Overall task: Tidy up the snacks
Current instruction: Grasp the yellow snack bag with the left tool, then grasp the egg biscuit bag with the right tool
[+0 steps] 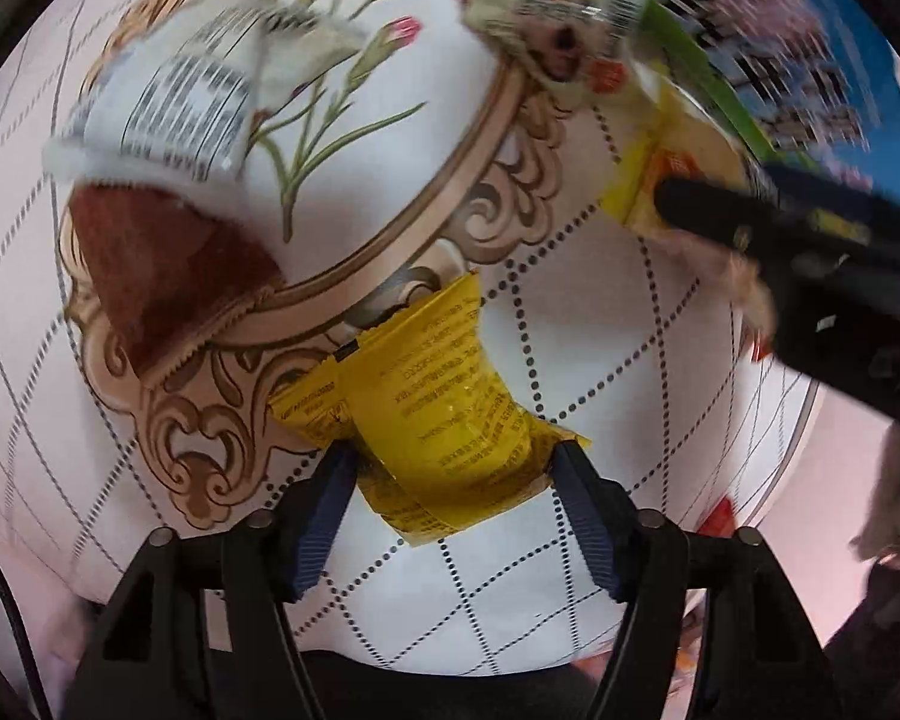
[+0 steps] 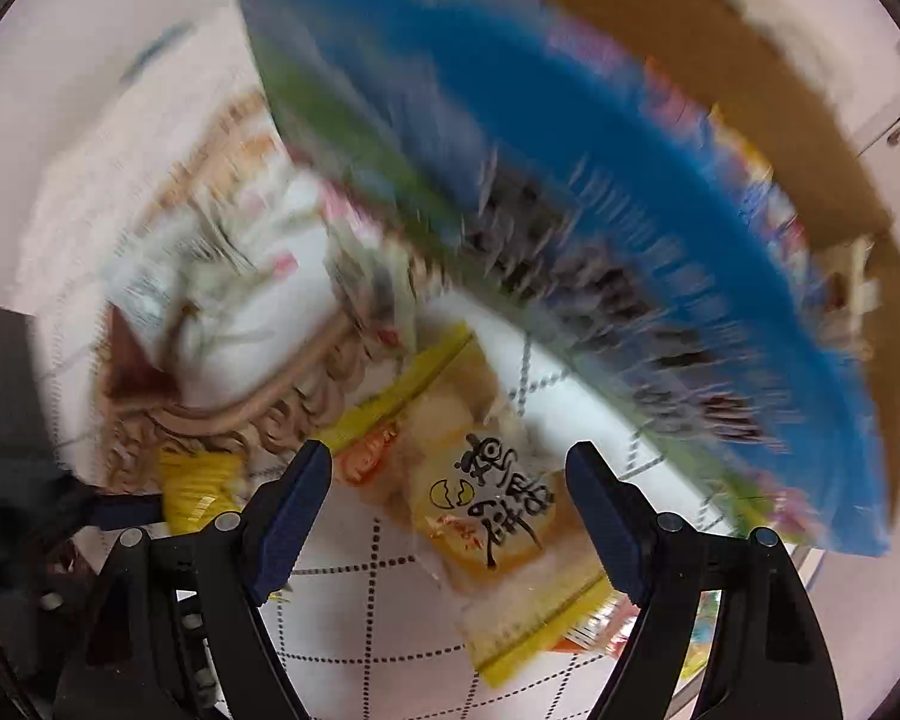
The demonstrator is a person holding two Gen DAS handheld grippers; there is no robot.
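In the left wrist view my left gripper is open, its fingers on either side of a yellow snack packet that lies face down on the patterned tablecloth. A white and brown packet lies far left and a pale packet at the top. My right gripper shows in that view as a black shape at the right. In the blurred right wrist view my right gripper is open over a clear and yellow packet with black writing.
A large blue and green box stands beyond the packets, also in the left wrist view. A brown cardboard box is behind it. More colourful packets lie at the table's right edge.
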